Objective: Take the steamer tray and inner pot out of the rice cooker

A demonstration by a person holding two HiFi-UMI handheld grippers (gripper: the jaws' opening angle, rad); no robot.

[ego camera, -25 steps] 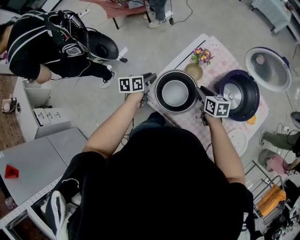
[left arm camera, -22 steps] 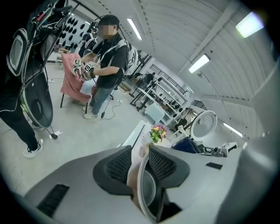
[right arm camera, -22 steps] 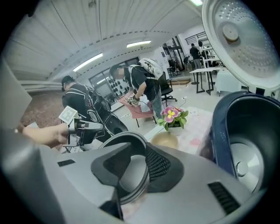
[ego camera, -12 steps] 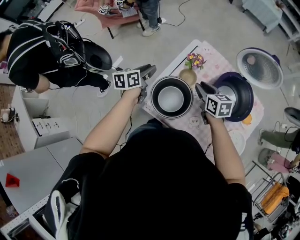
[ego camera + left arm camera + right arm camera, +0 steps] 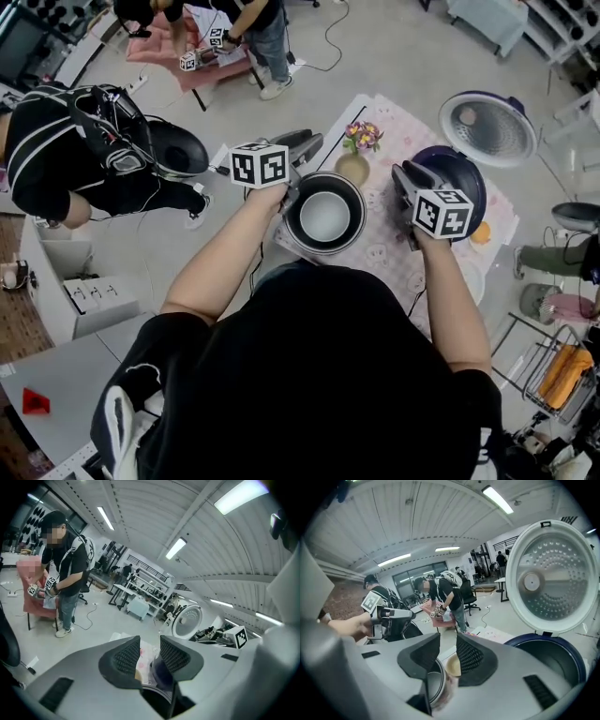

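The silver inner pot [image 5: 325, 214] [image 5: 435, 685] stands on the pink cloth near the table's left edge, and nothing holds it. My left gripper [image 5: 317, 143] [image 5: 150, 651] hovers just above and to the left of its rim, jaws apart with nothing between the pads. To the pot's right and clear of it, my right gripper [image 5: 401, 174] [image 5: 447, 651] is open too. The dark blue rice cooker [image 5: 455, 173] [image 5: 551, 656] stands behind the right gripper, its white lid [image 5: 487, 127] [image 5: 551, 573] raised. A white round tray [image 5: 478, 277] lies at the table's near right.
A vase of flowers [image 5: 354, 161] [image 5: 453, 666] stands between pot and cooker. The table's cloth [image 5: 403, 258] ends just left of the pot. A person in black [image 5: 66, 150] and a black chair [image 5: 178, 148] are on the left, and another person [image 5: 225, 28] is at the back.
Both grippers held the pot between them a second ago. Now they have risen and drawn away from it, and the pot stands lower, further left by the table's edge.
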